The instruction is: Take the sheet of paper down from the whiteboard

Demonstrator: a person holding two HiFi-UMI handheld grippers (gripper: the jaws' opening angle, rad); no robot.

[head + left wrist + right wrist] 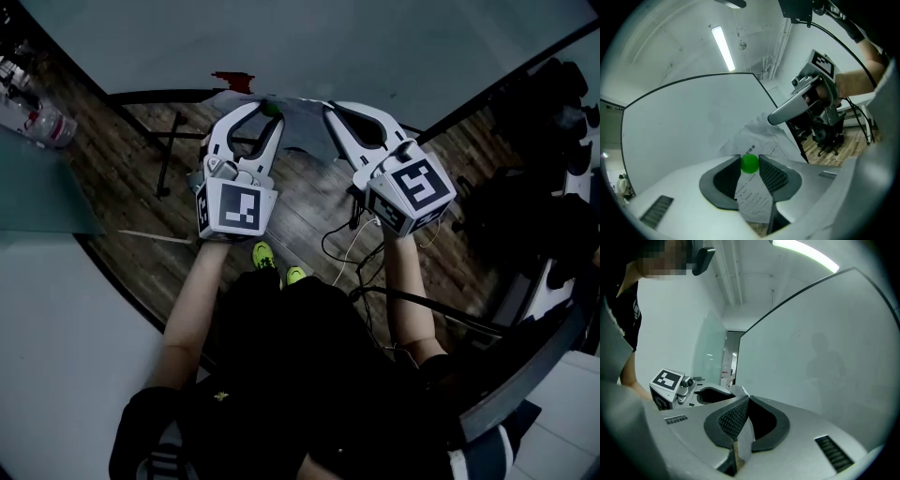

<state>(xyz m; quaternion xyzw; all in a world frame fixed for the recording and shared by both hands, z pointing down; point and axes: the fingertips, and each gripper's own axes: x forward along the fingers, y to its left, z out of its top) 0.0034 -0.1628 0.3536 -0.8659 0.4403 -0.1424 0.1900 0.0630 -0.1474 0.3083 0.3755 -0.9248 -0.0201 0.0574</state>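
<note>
Grey-white paper (298, 133), head view: we log it slung between left gripper (270, 112) and right gripper (330, 112), above the floor (291, 202) and just short of the whiteboard (328, 47); we judge it off the board. Left gripper view: jaws pinched on a green magnet (750, 163), sheet running beneath, probably to lift pin and paper together. Right gripper view: jaws pressed together on the sheet's edge, so that corner cannot drop.

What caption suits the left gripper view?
Left gripper grips green magnet; right gripper pinches the sheet of paper.
</note>
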